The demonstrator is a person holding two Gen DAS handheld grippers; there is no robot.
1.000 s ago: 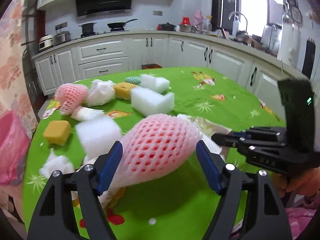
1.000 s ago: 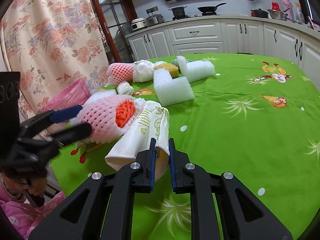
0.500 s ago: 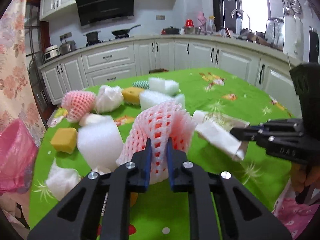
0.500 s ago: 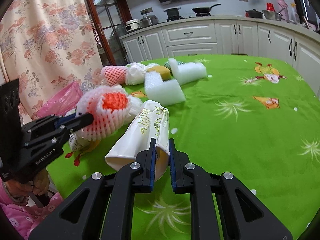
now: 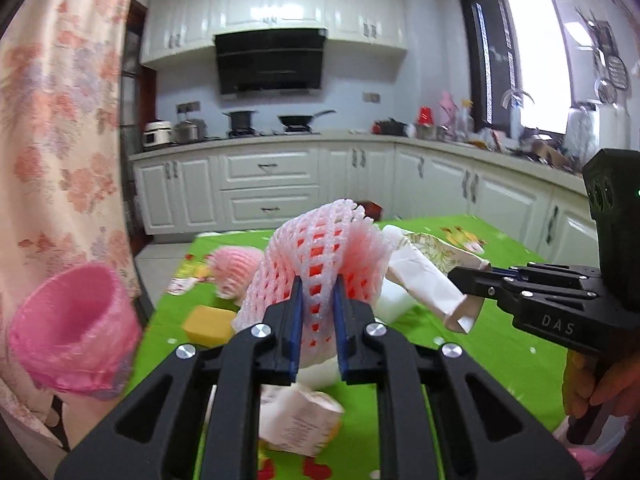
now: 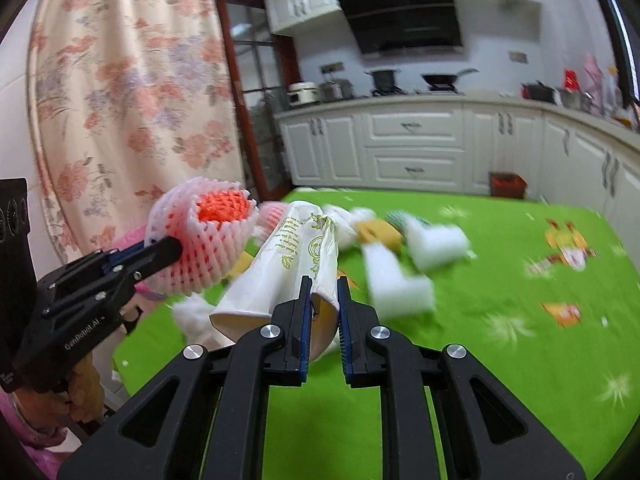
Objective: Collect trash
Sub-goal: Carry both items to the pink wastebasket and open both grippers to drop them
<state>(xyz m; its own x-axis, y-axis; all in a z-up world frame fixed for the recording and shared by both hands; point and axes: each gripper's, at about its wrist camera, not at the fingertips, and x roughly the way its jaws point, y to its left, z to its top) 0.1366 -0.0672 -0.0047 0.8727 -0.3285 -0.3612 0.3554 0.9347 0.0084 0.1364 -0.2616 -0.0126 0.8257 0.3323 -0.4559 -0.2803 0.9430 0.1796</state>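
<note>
The foam net (image 5: 320, 264) and paper cup (image 6: 296, 264) are pinched in closed jaws, lifted for binning into the pink bag (image 5: 72, 320) at nine o'clock.

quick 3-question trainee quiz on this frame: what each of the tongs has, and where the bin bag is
1. True or false: the left tongs are shut on the pink foam net.
2. What do the right tongs hold? A) a yellow sponge B) a crushed paper cup C) a white foam block
3. Fill in: in the left wrist view, the pink bin bag hangs beyond the table's ____ edge.

Key:
1. True; the net is pinched and folded between the pads.
2. B; the crushed paper cup with green print is clamped at its rim, and the yellow sponge lies on the green tablecloth.
3. left
</note>
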